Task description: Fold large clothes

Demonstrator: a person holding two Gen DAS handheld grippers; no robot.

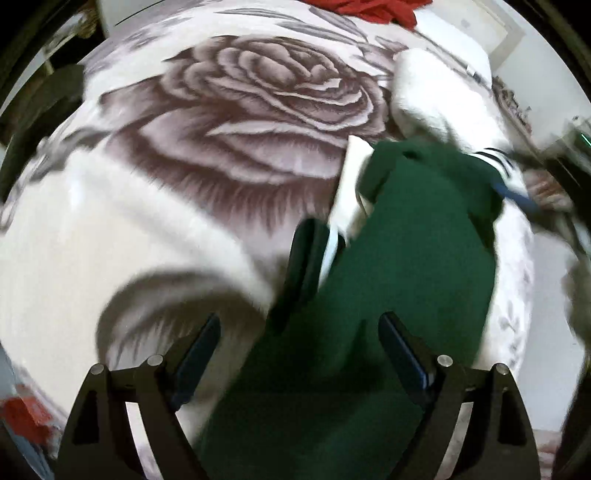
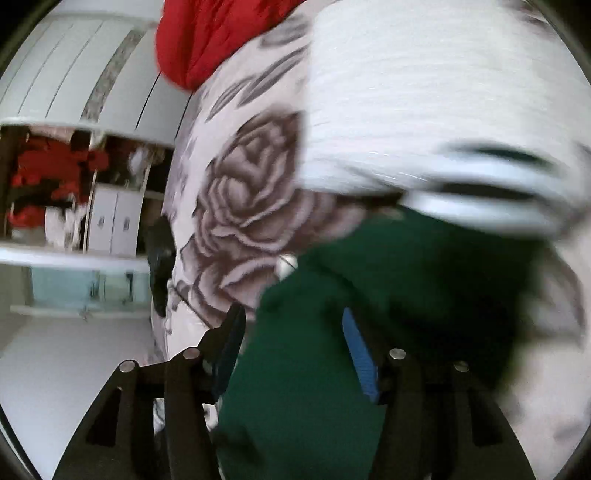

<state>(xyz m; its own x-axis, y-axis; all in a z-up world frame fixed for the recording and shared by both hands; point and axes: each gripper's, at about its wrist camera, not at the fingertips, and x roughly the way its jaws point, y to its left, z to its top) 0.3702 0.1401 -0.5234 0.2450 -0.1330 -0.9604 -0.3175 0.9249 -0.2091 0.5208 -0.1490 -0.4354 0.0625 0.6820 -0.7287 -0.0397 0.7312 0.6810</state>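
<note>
In the left wrist view, the left gripper (image 1: 299, 354) sits nearest the lens with its two black fingers spread wide. The dark green garment (image 1: 399, 266) runs up between them, but neither blue-lined pad presses on the cloth. The garment lies as a long band on the rose-print blanket (image 1: 258, 122), reaching away toward the upper right. A white panel (image 1: 349, 184) lies along its left edge, partly under a green fold. At the garment's far end a white cuff with dark stripes (image 1: 495, 158) meets it, and beside that a blue pad of the right gripper (image 1: 517, 194) shows, blurred, next to a hand (image 1: 546, 192). Farther off, a white knitted piece (image 1: 428, 96) lies on the blanket, and a red cloth (image 1: 373, 9) lies at the far edge.

In the right wrist view, the right gripper (image 2: 291, 350) also has its fingers apart, with green fabric (image 2: 303, 387) filling the gap between them. The picture is too blurred to tell whether the pads touch it. Beyond, the striped cuff (image 2: 487, 184) crosses above the green cloth, and the white knit (image 2: 424, 74) rises behind it. The large rose on the blanket (image 2: 251, 206) lies to the left, the red cloth (image 2: 207, 37) above it, and pale cabinet doors (image 2: 74, 66) stand farthest away.
</note>
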